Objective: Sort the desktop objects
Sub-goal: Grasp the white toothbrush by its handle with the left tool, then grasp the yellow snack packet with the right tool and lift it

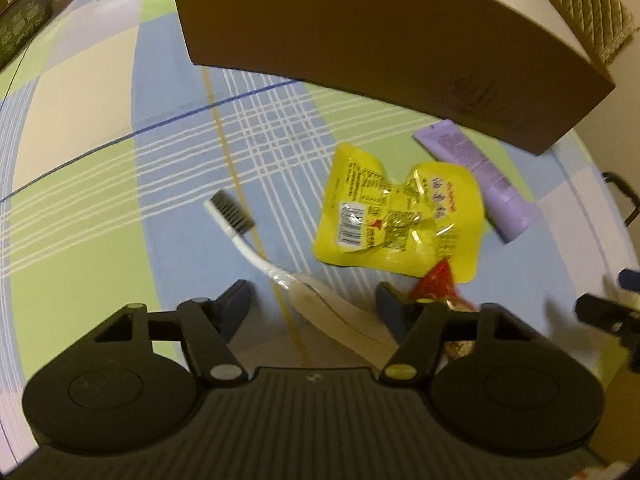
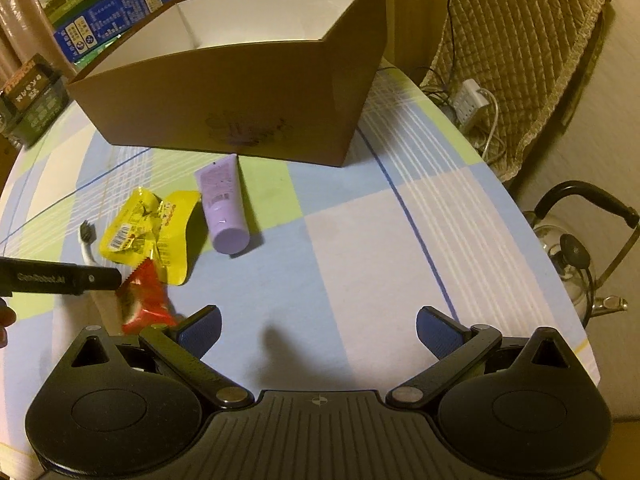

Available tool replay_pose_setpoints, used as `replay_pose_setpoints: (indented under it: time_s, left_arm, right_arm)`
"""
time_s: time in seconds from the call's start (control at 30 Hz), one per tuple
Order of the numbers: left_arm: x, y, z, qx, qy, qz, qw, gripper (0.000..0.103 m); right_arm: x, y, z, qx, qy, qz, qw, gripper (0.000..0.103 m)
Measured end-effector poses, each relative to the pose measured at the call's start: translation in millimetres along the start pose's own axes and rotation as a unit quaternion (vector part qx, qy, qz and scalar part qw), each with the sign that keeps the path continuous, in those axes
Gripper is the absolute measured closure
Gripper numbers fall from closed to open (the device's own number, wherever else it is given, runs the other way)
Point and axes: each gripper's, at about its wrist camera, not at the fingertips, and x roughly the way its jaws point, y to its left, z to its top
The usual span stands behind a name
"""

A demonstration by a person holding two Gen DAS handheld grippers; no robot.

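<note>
Two handheld grippers lean over a checked worktop (image 2: 340, 240), about to pick up the first item for sorting.

A brown cardboard box (image 2: 224, 104) stands open at the back. Before it lie a purple tube (image 2: 224, 204), a yellow snack packet (image 1: 400, 216), a red wrapper (image 2: 144, 300) and a toothbrush (image 1: 248, 236). The left gripper (image 1: 316, 304), tilted steeply down, has its jaws half open astride the toothbrush handle, not yet gripping; closing comes next. The right gripper (image 2: 318, 330) hangs with jaws wide and empty.

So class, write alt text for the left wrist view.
The left gripper hangs open over a toothbrush handle on a checked tablecloth. Beyond lie a yellow packet, a purple tube and a brown box.
</note>
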Motion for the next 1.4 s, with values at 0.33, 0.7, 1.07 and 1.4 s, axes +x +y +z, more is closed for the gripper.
replay_pose_setpoints:
  time_s: [0.33,0.7,1.07,1.4]
  left_arm:
    - [-8,27,-8,0.034,-0.021,0.021,0.999,0.084]
    - [-24,90,-30,-0.04,-0.017,0.058,0.9974,0.084]
    - [-34,123,-46,-0.096,-0.02,0.073,0.9925,0.084]
    - [-34,131,-43,-0.113,-0.018,0.082,0.99,0.084]
  right_arm:
    - [5,12,7,-0.012,-0.009,0.031,0.999,0.002]
    - [15,67,36,-0.156,-0.046,0.104,0.981,0.002]
    - [77,132,52,-0.398,0.003,0.147,0.905,0.002]
    - [115,142,48,-0.418,0.042,0.158,0.894,0.006]
